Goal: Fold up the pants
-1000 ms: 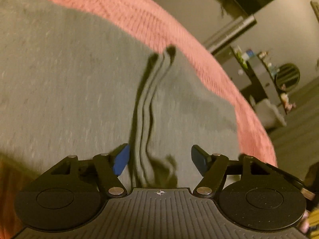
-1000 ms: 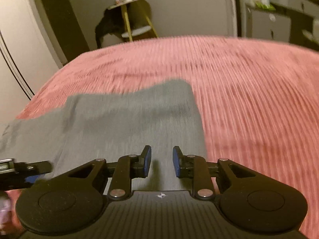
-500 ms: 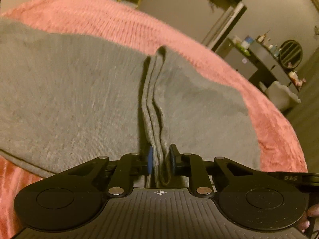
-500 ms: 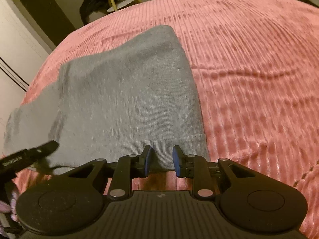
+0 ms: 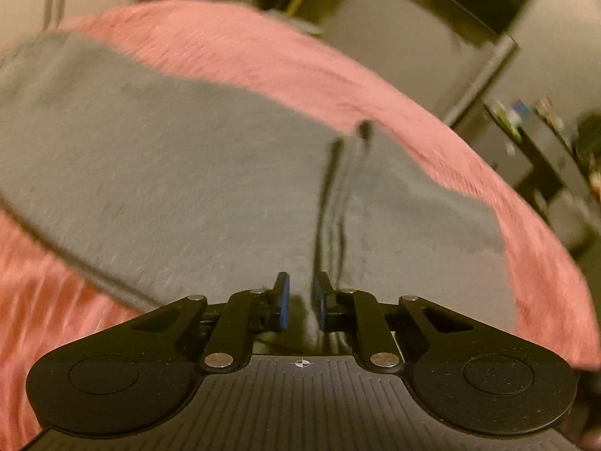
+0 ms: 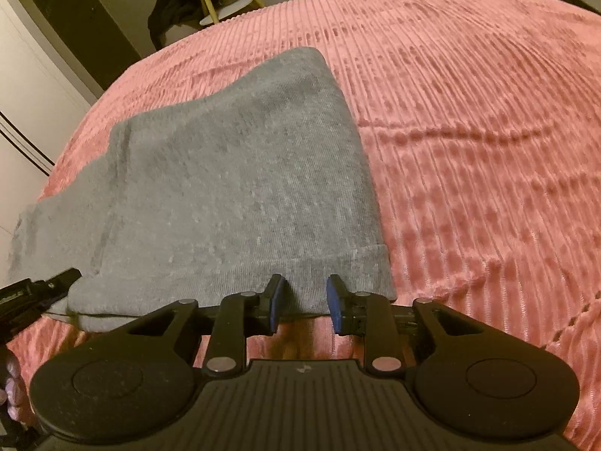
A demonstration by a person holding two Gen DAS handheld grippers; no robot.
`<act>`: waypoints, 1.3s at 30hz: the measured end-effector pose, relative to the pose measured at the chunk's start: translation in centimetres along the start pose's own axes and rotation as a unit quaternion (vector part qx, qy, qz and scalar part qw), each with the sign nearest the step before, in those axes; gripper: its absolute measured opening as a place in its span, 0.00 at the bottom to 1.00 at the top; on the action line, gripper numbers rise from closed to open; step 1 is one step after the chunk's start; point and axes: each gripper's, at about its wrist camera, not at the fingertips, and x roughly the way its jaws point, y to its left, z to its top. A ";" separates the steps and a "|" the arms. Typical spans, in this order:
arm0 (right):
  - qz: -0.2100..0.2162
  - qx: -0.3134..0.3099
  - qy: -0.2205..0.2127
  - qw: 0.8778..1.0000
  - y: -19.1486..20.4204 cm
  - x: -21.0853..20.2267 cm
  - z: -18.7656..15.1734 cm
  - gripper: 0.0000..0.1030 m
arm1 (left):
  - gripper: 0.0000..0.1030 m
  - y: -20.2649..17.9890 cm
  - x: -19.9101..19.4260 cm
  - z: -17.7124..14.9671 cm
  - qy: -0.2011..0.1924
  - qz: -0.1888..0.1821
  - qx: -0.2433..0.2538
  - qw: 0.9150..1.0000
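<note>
The bed (image 6: 488, 131), under its ribbed pink cover, carries the grey pants (image 6: 233, 188), which lie spread flat across it with the hem edge nearest the cameras. In the left view the pants (image 5: 169, 195) now sit lower and further off than a second ago, and the picture is smeared, so the left hand looks to be lifting and pulling back with cloth in tow. The biggest change is at the left tongs (image 5: 300, 302): a second ago they stood wide on either side of a raised ridge of stacked fabric edges, and they have since closed on it; now they are clamped on that ridge, which runs straight up from between the pads. The right tongs (image 6: 305, 304) have just been opening a little and stand slightly apart over the hem band, straddling it at the near edge; the pads do not appear to press on it, so this side has no grip yet. Judged from this, the left corner is secured and rising while the right still has to pinch its hem before the fold can be carried over evenly.
</note>
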 end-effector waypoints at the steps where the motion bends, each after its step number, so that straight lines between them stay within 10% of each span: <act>1: 0.006 0.004 -0.001 1.000 -0.1 0.0 0.0 0.29 | 0.26 0.7 -0.1 0.2 0.002 -0.011 -0.028 1.000; 9: 0.007 -0.002 0.001 1.000 0.1 0.2 0.1 0.31 | 0.41 1.9 0.4 0.4 0.007 0.008 -0.070 0.997; 23: 0.012 -0.005 -0.045 0.999 1.7 -1.6 1.2 0.31 | 0.60 -0.2 2.0 -0.2 -0.002 0.043 0.030 0.999; 39: -0.114 -0.142 -0.131 0.974 8.7 6.8 9.1 0.31 | 0.79 0.4 1.4 0.0 -0.008 0.041 0.031 0.999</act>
